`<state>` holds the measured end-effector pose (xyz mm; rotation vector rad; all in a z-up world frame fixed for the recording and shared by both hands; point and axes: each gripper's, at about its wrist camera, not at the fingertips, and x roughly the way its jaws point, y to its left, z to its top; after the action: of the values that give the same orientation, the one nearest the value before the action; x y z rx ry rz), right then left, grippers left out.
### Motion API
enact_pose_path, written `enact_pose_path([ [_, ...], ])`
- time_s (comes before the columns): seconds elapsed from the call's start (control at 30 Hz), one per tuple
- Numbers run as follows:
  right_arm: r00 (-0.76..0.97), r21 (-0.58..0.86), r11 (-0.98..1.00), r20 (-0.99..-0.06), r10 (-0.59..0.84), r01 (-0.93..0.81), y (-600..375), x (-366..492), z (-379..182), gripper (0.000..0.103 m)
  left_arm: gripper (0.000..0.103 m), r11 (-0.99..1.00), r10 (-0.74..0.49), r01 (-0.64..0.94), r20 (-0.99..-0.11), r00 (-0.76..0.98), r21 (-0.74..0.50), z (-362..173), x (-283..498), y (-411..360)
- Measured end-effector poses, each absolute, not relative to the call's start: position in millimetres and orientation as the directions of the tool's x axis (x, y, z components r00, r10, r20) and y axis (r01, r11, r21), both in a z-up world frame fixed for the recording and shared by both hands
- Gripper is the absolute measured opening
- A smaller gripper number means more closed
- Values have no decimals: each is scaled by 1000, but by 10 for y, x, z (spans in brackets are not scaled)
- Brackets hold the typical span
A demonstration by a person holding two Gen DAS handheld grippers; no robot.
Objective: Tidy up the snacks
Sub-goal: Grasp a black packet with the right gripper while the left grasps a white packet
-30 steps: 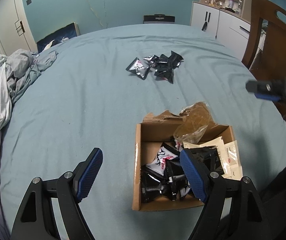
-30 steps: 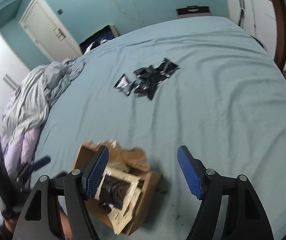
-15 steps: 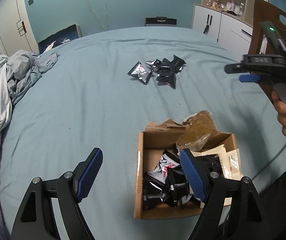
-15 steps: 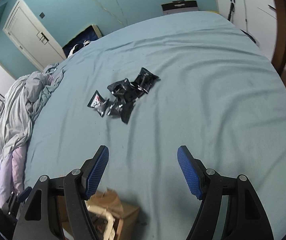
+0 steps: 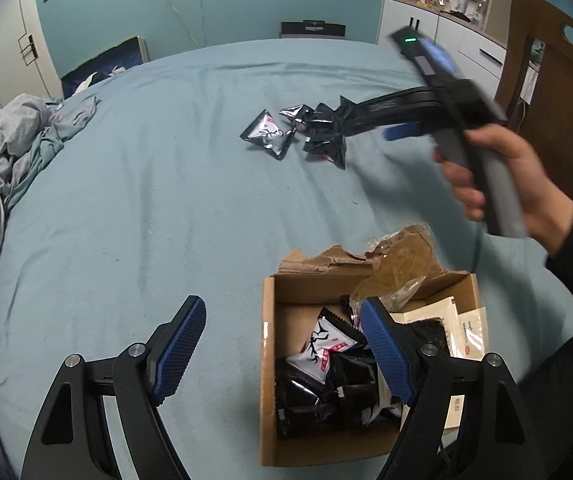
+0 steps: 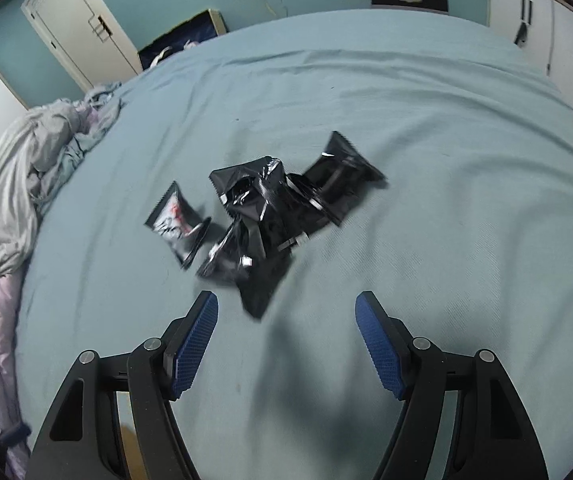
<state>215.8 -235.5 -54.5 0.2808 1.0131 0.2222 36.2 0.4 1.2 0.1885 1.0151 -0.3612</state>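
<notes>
Several black snack packets [image 6: 270, 216] lie in a loose pile on the blue bedsheet, one with a white and red face [image 6: 174, 220] at its left. My right gripper [image 6: 286, 340] hovers open just short of the pile with nothing between its fingers. From the left wrist view the same pile [image 5: 306, 136] lies far off, with the right gripper's arms reaching over it, held by a hand [image 5: 498, 176]. A cardboard box [image 5: 270, 360] holds more black packets and white sachets [image 5: 458, 328]. My left gripper [image 5: 282, 348] stands open and empty over the box's left wall.
A crumpled brown plastic bag [image 5: 398, 264] rests on the box's far edge. Rumpled grey bedding [image 5: 2, 168] lies at the left side of the bed. A wooden chair [image 5: 546, 92] and white cabinets [image 5: 438, 24] stand to the right, beyond the bed.
My right gripper has swung away from above the box and across the bed to the packet pile, which now looms large before it. The left gripper has barely shifted.
</notes>
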Motion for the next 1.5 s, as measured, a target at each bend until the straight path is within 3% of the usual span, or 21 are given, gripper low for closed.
enact_pose_path([
  [0.27, 494, 186, 960, -827, 269, -211, -1871, 2519, -801, 71, 80, 929, -225, 367, -860, 459, -47, -81, 497, 21],
  [0.47, 483, 114, 946, -837, 256, -303, -1620, 2514, -855, 36, 80, 933, -214, 360, -851, 479, -33, -97, 583, 12],
  [0.53, 483, 93, 952, -845, 231, -293, -1624, 2480, -835, 36, 80, 932, -209, 363, -850, 485, -22, -79, 627, 8],
  [0.7, 466, 224, 943, -826, 319, -247, -1891, 2200, -574, 36, 81, 928, -183, 372, -851, 493, 16, 42, 1058, -102],
  [0.77, 486, 208, 952, -823, 295, -225, -2017, 2029, -402, 36, 88, 922, -176, 386, -852, 493, 33, 27, 1293, -217],
  [0.9, 537, 268, 956, -793, 288, -117, -2389, 1520, 41, 36, 88, 872, -69, 454, -871, 486, 184, -234, 1870, -684],
  [1.03, 609, 387, 921, -720, 331, -44, -2698, 833, 271, 36, 88, 879, -75, 456, -904, 421, 139, -503, 2395, -1002],
  [1.23, 676, 628, 775, -600, 428, 68, -3073, -96, -92, 36, 88, 904, -39, 412, -940, 340, 112, -927, 2899, -1154],
  [1.37, 630, 621, 773, -653, 421, 126, -3153, -49, -405, 36, 63, 936, -88, 350, -954, 286, 19, -1037, 3050, -1000],
  [1.4, 619, 632, 764, -653, 436, 129, -3159, 46, -450, 36, 39, 944, -118, 331, -949, 293, -15, -984, 3053, -939],
  [1.43, 613, 643, 754, -652, 447, 133, -3173, 95, -463, 36, 31, 944, -152, 324, -948, 280, -55, -947, 3048, -902],
  [1.5, 599, 651, 745, -657, 457, 146, -3196, 187, -527, 36, 27, 950, -173, 301, -945, 278, -86, -834, 3000, -802],
])
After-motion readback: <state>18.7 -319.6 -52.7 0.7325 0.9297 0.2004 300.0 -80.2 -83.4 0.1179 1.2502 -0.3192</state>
